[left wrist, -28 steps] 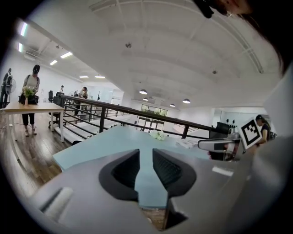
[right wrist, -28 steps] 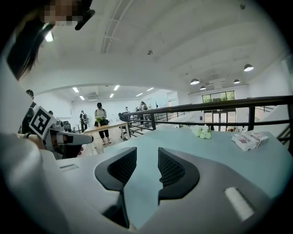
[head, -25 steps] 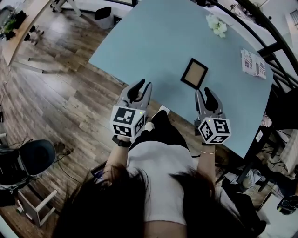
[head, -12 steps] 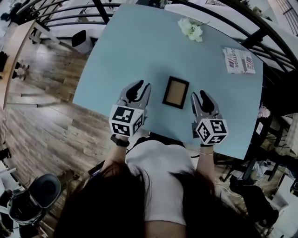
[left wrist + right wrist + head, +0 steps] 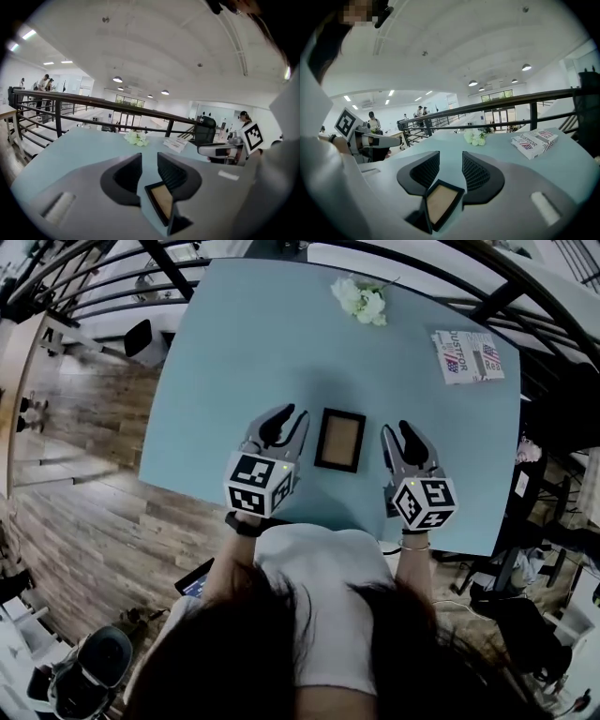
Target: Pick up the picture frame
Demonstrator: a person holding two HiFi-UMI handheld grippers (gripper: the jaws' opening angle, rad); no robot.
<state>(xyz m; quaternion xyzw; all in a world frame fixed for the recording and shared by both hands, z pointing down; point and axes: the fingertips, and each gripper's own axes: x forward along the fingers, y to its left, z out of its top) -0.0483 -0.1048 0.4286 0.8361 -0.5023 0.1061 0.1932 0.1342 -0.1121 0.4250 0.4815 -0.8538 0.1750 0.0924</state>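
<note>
- The dark rectangular picture frame (image 5: pixel 339 440) lies flat by the near edge of the pale blue counter (image 5: pixel 262 343), long axis toward the far edge.
- It sits between the left tool (image 5: pixel 284 417) and the right tool (image 5: pixel 400 430); the left appears slightly nearer.
- Both tools: jaws spread, nothing held.

Gripper (image 5: pixel 149 161), jaws apart, near picture frame (image 5: pixel 161 202)

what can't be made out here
Frame: its right side sits behind a jaw in the left gripper view, its near left corner in the right gripper view.
Packet: fine print too small to read, head view.
Table: near edge partly behind the person, head view.
</note>
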